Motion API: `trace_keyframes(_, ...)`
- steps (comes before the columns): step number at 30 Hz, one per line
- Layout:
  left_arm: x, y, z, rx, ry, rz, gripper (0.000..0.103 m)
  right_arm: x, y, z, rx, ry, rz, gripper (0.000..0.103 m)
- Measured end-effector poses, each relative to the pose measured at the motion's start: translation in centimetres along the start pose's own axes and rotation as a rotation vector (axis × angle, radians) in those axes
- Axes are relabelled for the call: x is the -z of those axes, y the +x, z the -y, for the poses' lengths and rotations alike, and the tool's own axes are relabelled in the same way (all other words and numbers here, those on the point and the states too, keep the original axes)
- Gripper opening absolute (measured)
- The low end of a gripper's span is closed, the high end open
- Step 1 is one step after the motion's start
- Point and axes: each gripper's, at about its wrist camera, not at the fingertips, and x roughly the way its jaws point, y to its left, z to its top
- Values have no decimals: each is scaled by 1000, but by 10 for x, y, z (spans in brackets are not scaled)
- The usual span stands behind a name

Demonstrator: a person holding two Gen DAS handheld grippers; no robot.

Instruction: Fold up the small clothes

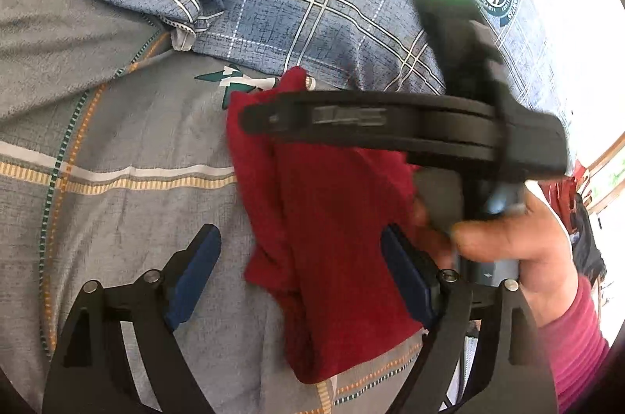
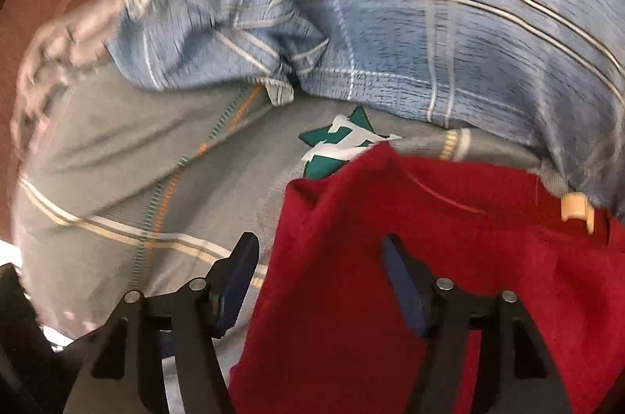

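Both grippers open: left gripper [image 1: 300, 277] and right gripper [image 2: 320, 281] straddle the red cloth [image 1: 332, 238] on the bed [image 1: 117, 218]. Pinch one edge only, flatten before folding.

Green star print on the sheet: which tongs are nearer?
Right. The right tongs sit just below the green star print; the left tongs hang farther back over the red garment.

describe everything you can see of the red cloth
The red cloth is a small, deep red piece of soft, fuzzy-looking fabric, rumpled and loosely folded lengthwise, lying on the grey striped bedsheet just below the blue plaid fabric. Part of it lies between the open fingers of both the left gripper and right gripper; neither pinches it. A pale tag sits at its far edge.
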Motion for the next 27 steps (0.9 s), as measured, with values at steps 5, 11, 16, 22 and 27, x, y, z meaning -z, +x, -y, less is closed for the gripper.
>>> trace_keyframes(5, 0, 1, -3, -23, 2, -10, 84, -4, 23, -25, 146, -138, -57, 76)
trace_keyframes(11, 4, 6, 2, -16, 29, -20, 84, 10, -4, -6, 99, -115, 40, 17)
trace_keyframes(16, 4, 10, 5, 1, 27, -2, 84, 24, -45, 20, 6, -22, 134, 14)
trace_keyframes(22, 9, 19, 15, 15, 75, 10, 82, 24, -58, 35, -42, 20, 148, 14)
trace_keyframes(27, 7, 15, 16, 15, 77, 40, 38, 22, -69, 37, -62, 37, 132, 21)
